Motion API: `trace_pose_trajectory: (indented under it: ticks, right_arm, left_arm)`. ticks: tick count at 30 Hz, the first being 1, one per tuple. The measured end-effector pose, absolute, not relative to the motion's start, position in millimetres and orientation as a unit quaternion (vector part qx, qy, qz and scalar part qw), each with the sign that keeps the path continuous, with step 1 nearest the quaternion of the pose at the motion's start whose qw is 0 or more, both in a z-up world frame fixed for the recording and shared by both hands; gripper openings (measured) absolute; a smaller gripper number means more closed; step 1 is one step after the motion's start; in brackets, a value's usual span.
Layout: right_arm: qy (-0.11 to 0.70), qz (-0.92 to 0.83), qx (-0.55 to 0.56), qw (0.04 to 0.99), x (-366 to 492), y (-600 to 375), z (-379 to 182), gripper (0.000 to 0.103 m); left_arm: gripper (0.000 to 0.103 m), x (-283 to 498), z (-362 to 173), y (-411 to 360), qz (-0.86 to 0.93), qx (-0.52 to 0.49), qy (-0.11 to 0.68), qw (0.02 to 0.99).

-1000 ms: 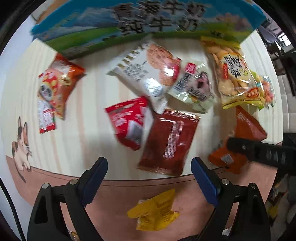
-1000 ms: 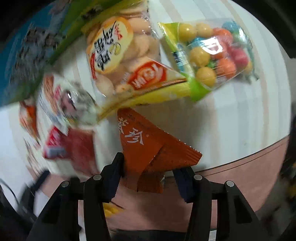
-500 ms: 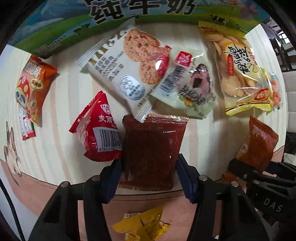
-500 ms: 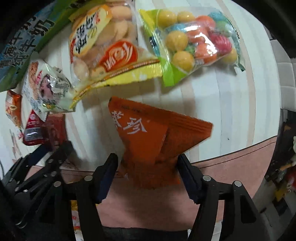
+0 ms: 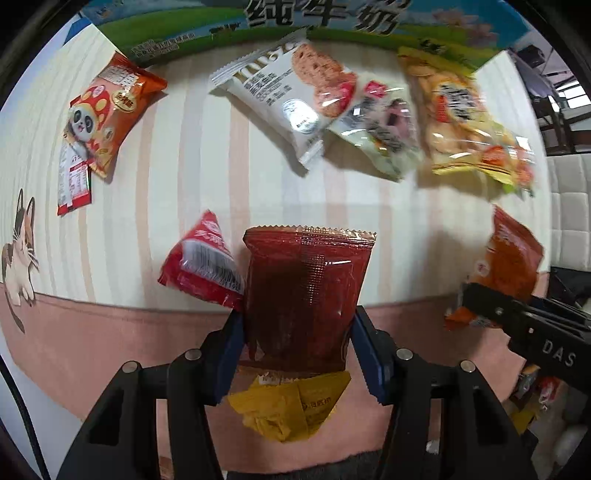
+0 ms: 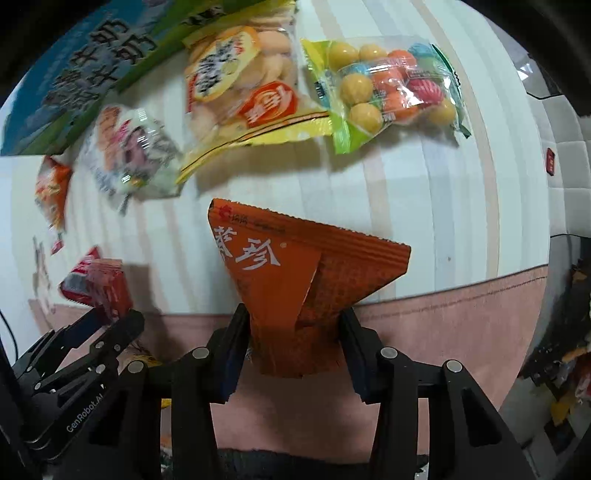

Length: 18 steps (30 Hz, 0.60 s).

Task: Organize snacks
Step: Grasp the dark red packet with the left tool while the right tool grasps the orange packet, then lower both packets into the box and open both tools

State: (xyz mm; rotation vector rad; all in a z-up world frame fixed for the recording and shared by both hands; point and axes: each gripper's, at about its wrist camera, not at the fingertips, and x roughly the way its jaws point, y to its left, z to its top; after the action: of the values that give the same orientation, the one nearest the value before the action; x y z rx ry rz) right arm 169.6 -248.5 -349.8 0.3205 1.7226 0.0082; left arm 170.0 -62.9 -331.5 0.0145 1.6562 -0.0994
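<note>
Snacks: packets lie scattered on a striped table mat (image 5: 207,162), two of them gripped
Milk carton (image 5: 295,22): largest item, blue and green, along the far edge of the mat
Biscuit bag (image 6: 240,85): yellow-edged, clear, just beside the carton, overlapping the candy bag (image 6: 391,88) of coloured balls
White cookie packet (image 5: 280,92): near the carton, its edge over a clear pale packet (image 5: 384,129)
Panda packet (image 5: 99,118): orange, at the far left, well apart from the rest
Dark red packet (image 5: 306,288): clamped at its lower sides by the left gripper (image 5: 299,354), whose jaws closed on it in the past second; top edge tilted toward the mat
Orange packet (image 6: 295,280): pinched at its narrow end by the right gripper (image 6: 291,354), whose jaws have just been closing; wide end fans upward
Red triangular packet (image 5: 203,266): on the mat, touching the dark red packet's left side
Yellow packet (image 5: 291,406): crumpled, on the pink border below the left gripper
</note>
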Motion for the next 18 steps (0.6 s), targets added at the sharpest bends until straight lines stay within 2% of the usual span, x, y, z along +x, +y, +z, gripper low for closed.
trace_pose_trajectory:
  ticks: [6,10,18]
  right_arm:
    - [0.728,0.054,0.155,0.665,179,-248,-285,0.049]
    - [0.698,0.082,0.161,0.693,222,-252,-238,0.049]
    - [0.661,0.101,0.126,0.733,334,-258,-159,0.049]
  left_arm:
    - [0.053,177,-264,-66,-0.072,-0.011,0.697,0.713]
    - [0.053,200,-209,-63,-0.093,-0.024,0.662,0.743]
    - [0.053,336,-162,-51,-0.067,-0.009,0.639,0.766]
